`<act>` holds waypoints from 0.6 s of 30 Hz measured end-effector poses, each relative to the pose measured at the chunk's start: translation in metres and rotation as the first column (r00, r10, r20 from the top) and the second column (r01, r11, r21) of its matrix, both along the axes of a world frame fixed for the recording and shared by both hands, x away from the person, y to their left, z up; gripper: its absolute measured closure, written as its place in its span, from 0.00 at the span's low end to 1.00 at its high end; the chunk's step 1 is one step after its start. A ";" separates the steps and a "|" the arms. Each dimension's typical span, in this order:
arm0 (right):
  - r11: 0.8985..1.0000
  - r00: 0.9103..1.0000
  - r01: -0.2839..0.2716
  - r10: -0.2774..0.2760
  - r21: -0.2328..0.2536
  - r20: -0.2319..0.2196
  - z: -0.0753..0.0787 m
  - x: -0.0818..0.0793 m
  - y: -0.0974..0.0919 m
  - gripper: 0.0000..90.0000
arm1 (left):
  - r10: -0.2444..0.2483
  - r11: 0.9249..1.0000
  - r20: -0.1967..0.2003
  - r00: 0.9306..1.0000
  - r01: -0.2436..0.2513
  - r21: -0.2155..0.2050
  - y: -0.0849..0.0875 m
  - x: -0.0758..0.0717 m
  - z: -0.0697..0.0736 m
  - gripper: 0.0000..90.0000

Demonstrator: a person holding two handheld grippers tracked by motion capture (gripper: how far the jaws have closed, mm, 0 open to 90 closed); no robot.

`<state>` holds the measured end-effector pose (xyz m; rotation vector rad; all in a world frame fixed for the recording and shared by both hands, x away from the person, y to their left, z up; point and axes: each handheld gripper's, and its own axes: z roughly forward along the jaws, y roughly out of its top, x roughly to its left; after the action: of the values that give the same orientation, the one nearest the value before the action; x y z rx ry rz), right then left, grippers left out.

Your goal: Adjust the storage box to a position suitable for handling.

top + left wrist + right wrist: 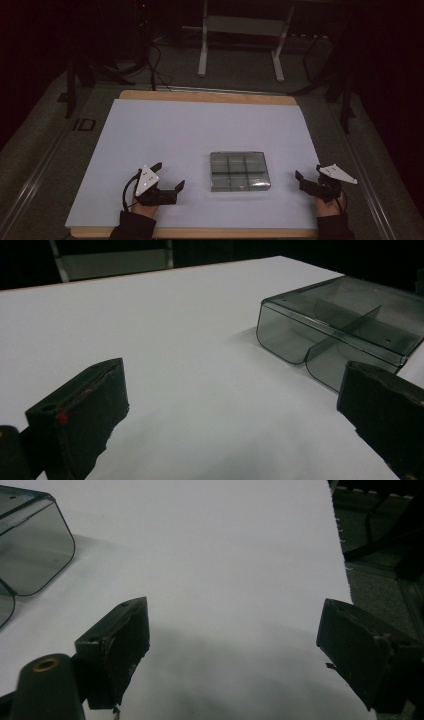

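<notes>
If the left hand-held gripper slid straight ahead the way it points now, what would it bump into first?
Probably the box. The left hand-held gripper is open, and its right jaw lines up with the box's near corner, while bare sheet lies ahead of the rest. Depth is hard to judge.

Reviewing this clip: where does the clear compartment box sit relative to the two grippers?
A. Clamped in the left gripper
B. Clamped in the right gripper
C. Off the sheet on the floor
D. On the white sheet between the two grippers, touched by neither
D. The compartment box rests on the white sheet, with the left gripper and right gripper open on either side, apart from it.
</notes>
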<state>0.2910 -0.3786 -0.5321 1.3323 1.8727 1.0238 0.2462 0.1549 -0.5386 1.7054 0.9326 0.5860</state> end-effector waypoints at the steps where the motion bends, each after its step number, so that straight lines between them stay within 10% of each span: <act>1: 1.000 1.000 0.000 0.000 0.000 0.000 0.000 0.000 0.000 0.15 | 0.000 1.000 0.000 1.000 0.000 0.000 0.000 0.000 0.000 0.01; 18: 0.992 0.988 -0.118 0.122 0.050 -0.097 0.002 0.007 -0.002 0.15 | -0.134 0.991 -0.086 0.987 0.131 -0.032 0.002 0.011 0.007 0.01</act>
<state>0.2979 -0.3808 -0.5303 1.3314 2.0365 1.0829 0.2573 0.1569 -0.5312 1.7661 0.8771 0.4115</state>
